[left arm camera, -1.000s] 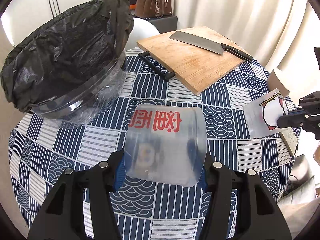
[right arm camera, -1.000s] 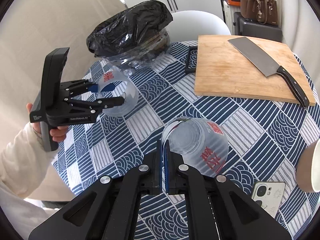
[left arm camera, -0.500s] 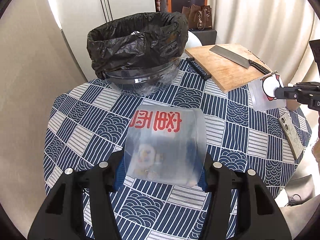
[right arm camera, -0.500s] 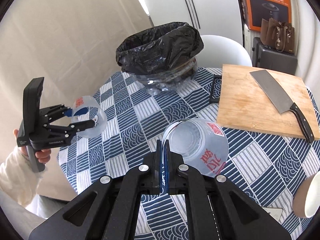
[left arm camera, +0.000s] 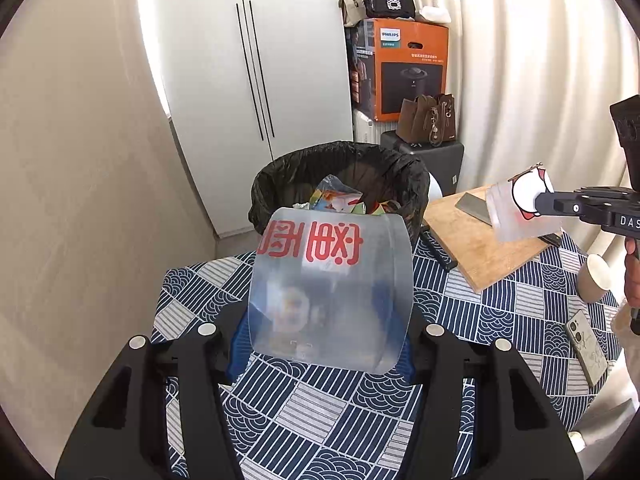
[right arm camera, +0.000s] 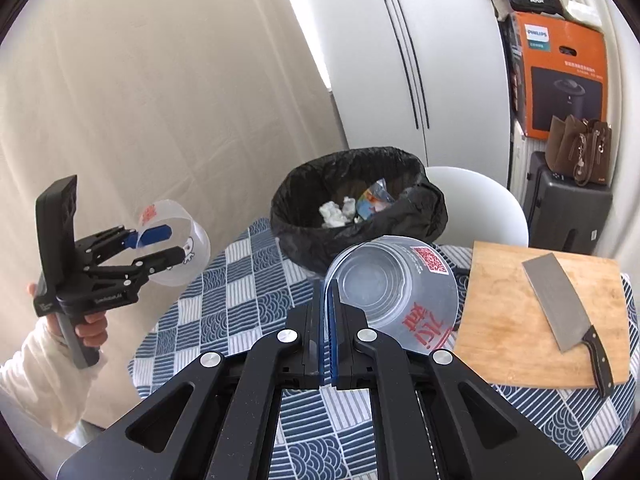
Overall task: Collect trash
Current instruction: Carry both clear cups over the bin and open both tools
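Left wrist view: we see the left gripper (left arm camera: 328, 332) with its jaws spread around a clear plastic cup with red lettering (left arm camera: 330, 288), the blue pads pressing its two sides, so the cup is pinched and held above the tabletop (left arm camera: 360, 412). Right wrist view: the right gripper (right arm camera: 328, 320) has its jaws pressed almost together on the rim wall of a second clear cup (right arm camera: 396, 296), which hangs tilted with its mouth toward the camera; a red code patch and red lettering show on its side.

Both cups are in the air over the blue-and-white patterned cloth. Beyond them, at the far edge of the tabletop, we note a bin lined with a black bag (right arm camera: 356, 208); crumpled white paper and a coloured wrapper lie inside. To the right lies a wooden cutting board (right arm camera: 540, 312) with a cleaver (right arm camera: 560, 304) flat on it. A paper cup (left arm camera: 594, 282) and a phone (left arm camera: 586, 346) sit near the right edge in the left wrist view. Behind the tabletop: a white chair, dark suitcase, brown handbag, orange box.
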